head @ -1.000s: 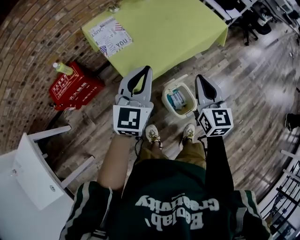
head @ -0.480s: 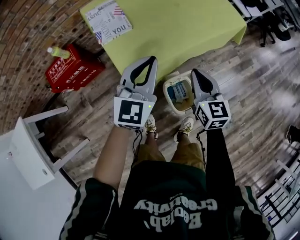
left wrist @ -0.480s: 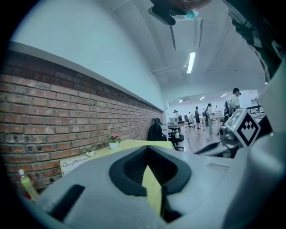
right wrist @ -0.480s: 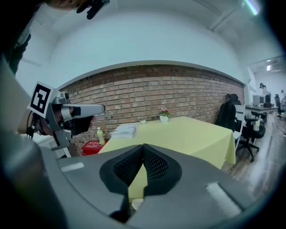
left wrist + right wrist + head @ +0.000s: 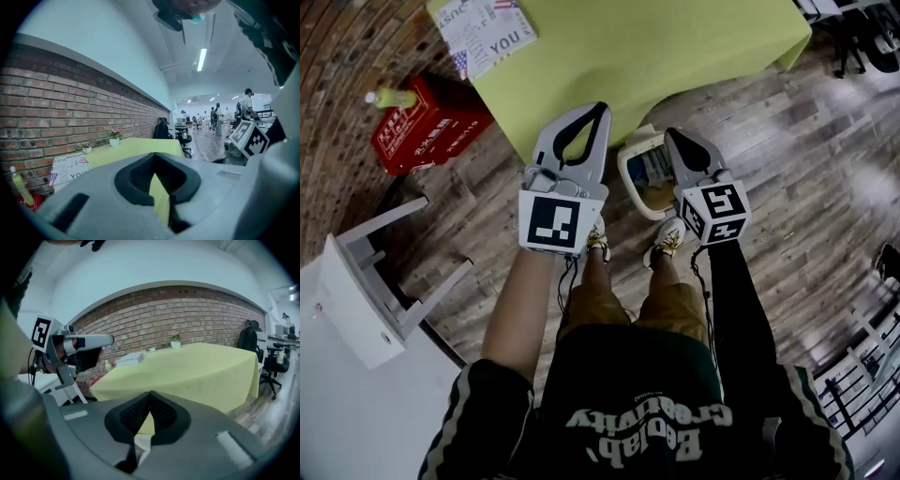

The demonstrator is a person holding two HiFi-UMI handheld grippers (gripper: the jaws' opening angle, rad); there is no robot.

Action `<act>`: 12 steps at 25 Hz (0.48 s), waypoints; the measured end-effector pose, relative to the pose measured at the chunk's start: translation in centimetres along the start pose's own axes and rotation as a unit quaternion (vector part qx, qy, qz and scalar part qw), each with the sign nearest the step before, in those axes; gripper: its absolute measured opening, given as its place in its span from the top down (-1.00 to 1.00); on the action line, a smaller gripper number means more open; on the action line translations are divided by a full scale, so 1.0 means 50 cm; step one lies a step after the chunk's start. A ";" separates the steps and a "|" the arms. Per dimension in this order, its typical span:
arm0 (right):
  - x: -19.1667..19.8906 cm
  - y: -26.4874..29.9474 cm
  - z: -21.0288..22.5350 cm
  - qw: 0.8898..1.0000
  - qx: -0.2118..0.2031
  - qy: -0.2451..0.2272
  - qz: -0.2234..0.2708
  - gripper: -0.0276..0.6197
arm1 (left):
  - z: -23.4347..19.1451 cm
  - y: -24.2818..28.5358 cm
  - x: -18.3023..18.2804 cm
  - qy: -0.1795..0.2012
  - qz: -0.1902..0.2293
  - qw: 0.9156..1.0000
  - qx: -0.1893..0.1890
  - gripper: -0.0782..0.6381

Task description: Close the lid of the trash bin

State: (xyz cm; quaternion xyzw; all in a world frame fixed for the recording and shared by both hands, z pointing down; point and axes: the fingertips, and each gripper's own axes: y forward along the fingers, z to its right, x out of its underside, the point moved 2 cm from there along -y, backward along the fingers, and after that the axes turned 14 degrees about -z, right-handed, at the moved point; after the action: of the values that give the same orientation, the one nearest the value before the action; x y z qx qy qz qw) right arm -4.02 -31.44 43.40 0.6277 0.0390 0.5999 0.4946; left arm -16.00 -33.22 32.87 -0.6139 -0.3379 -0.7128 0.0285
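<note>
Left tool [image 5: 597, 113] shut tip to tip, empty, by the green table [image 5: 675, 47] edge, right tool [image 5: 672, 139] likewise shut, empty, above the open trash bin [image 5: 625, 180] on the wooden floor [image 5: 787, 169]

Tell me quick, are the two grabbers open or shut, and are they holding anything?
Left gripper: shut, jaw tips together, holding nothing.
Right gripper: shut, jaw tips together, holding nothing.
</note>
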 end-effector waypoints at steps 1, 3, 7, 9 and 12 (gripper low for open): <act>0.012 0.015 0.009 1.000 -0.001 0.000 -0.009 0.91 | 0.000 0.010 0.005 -0.003 0.002 1.000 0.001 0.76; 0.039 0.043 0.019 1.000 -0.008 0.007 -0.026 0.91 | -0.003 0.025 0.020 -0.009 -0.001 1.000 0.004 0.76; 0.088 0.075 0.031 0.998 -0.018 0.013 -0.057 0.91 | 0.000 0.045 0.046 0.004 -0.011 1.000 0.004 0.76; 0.109 0.089 0.036 0.997 -0.016 0.011 -0.069 0.91 | 0.003 0.052 0.060 0.003 -0.014 1.000 0.004 0.76; 0.132 0.113 0.041 0.997 -0.014 0.005 -0.081 0.91 | 0.004 0.060 0.082 -0.004 -0.019 1.000 0.005 0.76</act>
State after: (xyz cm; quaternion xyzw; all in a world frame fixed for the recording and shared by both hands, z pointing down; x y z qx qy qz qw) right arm -3.66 -31.25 52.30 0.6121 0.0837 0.5619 0.5500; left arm -15.45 -33.90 37.89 -0.6099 -0.3535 -0.7091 0.0164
